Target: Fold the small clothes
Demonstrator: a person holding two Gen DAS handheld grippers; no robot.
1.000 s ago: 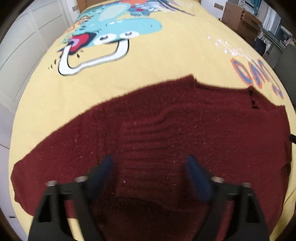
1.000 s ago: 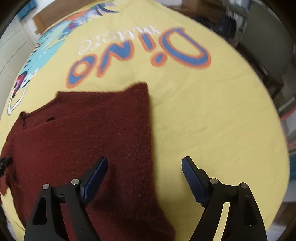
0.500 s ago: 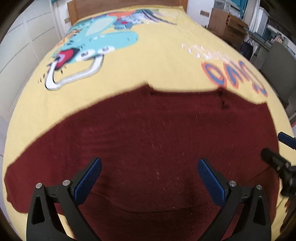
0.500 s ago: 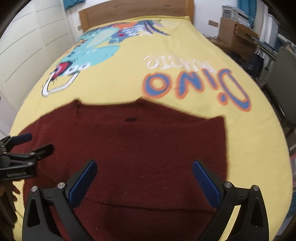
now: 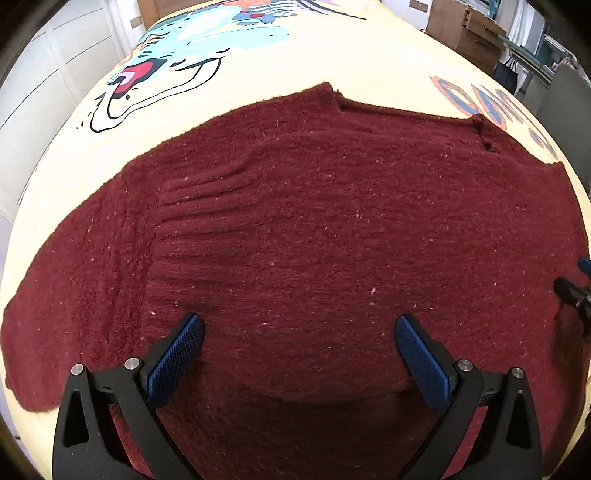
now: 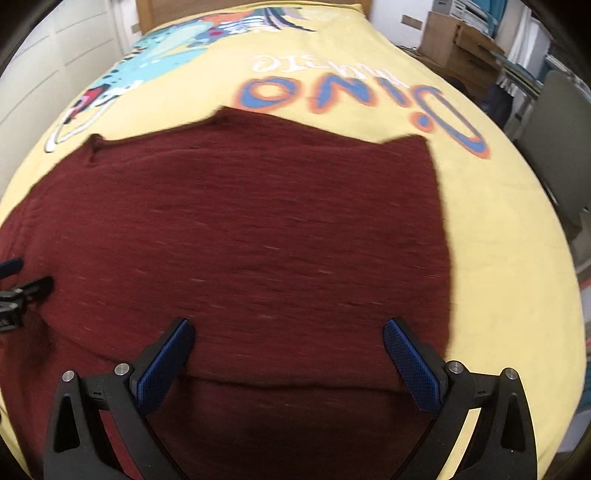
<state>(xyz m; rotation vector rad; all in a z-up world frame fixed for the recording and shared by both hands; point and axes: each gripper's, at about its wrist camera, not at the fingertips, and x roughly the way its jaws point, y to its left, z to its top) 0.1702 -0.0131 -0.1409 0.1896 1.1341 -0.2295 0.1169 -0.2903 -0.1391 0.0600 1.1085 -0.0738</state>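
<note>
Dark red knit sweater (image 5: 314, 229) lies spread flat on yellow dinosaur-print bedspread (image 5: 332, 51) covering the bed, neckline toward the far side. A folded edge runs across its near part in both views. Left gripper (image 5: 299, 343) jaws wide open, holding nothing, above sweater's near middle. Right gripper (image 6: 288, 343) jaws also wide open, empty, over sweater's right part near its side edge. Right view motion-blurred. Wooden drawers (image 5: 465, 33) beyond bed

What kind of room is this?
Probably a bedroom: a dark red sweater lies on a bed with a yellow dinosaur bedspread, a wooden headboard, and shelves of stored things alongside.
</note>
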